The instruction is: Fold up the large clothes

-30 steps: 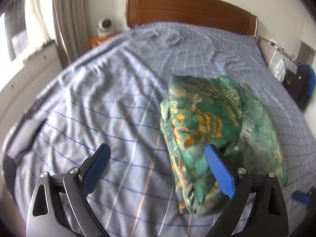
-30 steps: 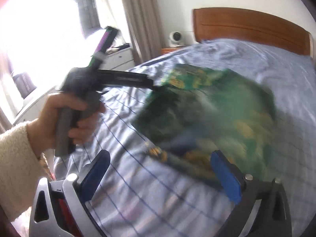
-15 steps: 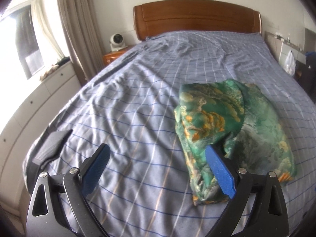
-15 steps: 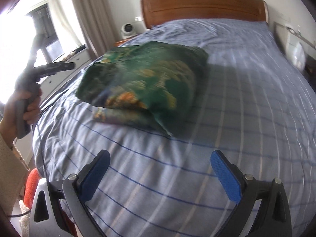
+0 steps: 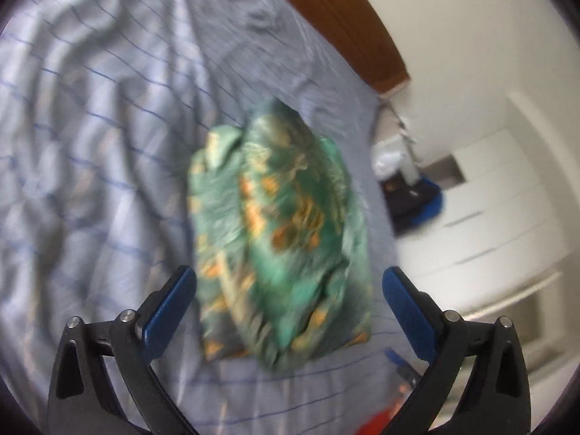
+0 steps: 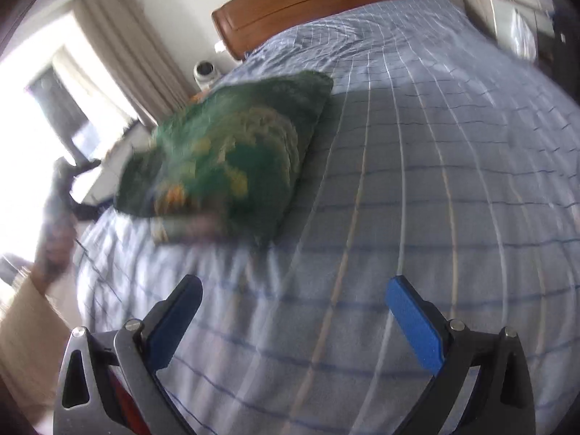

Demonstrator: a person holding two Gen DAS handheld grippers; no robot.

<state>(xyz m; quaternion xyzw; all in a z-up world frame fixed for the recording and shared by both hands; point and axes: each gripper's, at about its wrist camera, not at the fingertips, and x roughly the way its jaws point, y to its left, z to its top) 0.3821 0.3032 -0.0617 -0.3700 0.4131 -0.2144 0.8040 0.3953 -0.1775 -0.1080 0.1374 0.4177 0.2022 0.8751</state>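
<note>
A folded green garment with orange and yellow print [image 5: 279, 232] lies in a thick bundle on the blue checked bed sheet [image 5: 90, 152]. My left gripper [image 5: 288, 291] is open and empty, above the near end of the bundle. In the right wrist view the same garment [image 6: 232, 156] lies at the left of the bed sheet [image 6: 435, 181]. My right gripper [image 6: 293, 301] is open and empty, over bare sheet in front of the bundle and apart from it. The left hand and its gripper handle [image 6: 58, 195] show blurred at the far left.
A wooden headboard [image 6: 326, 3] stands at the far end of the bed. A small white camera [image 6: 204, 70] sits on the bedside stand by the curtains [image 6: 127, 54]. White drawers [image 5: 500, 217] and a dark bag [image 5: 413, 195] stand beside the bed.
My left gripper has swung right and closer, so the garment now sits between its open fingers. My right gripper has tilted and pulled back slightly. The garment has not moved.
</note>
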